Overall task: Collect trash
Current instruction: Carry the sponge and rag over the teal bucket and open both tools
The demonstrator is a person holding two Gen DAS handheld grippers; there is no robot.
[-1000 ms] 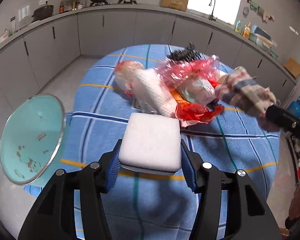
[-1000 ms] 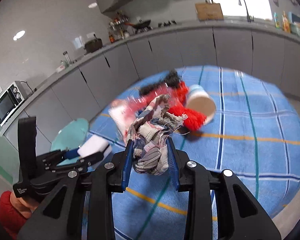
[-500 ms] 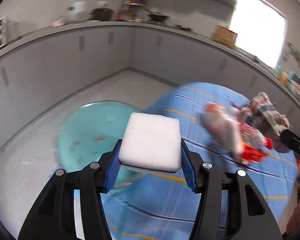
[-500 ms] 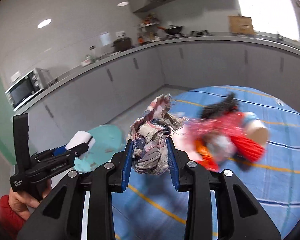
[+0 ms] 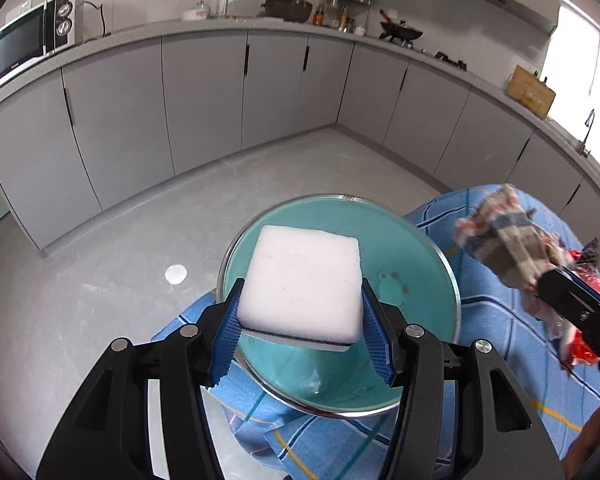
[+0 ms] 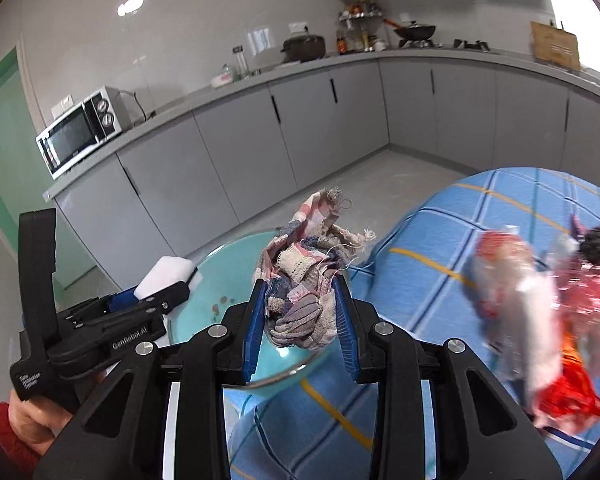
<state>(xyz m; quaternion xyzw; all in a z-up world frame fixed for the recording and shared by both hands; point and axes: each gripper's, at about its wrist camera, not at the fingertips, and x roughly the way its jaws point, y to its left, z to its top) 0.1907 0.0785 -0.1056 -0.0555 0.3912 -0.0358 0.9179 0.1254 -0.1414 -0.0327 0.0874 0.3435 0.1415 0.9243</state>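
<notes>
Your left hand-held gripper (image 5: pixel 302 334) clamps a white sponge (image 5: pixel 300 284) above the teal bin (image 5: pixel 420 240). Your right hand-held gripper (image 6: pixel 300 316) pinches a frayed plaid rag (image 6: pixel 304 276) beside it, over the desk (image 6: pixel 440 240) edge.

"GenRobot.AI" in white on the black body of the left tongs (image 6: pixel 162 280), smaller handle print unreadable

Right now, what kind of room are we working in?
A home kitchen, most likely: a microwave sits on the long grey counter, with a wok on the stove and a sink tap by the window.
</notes>
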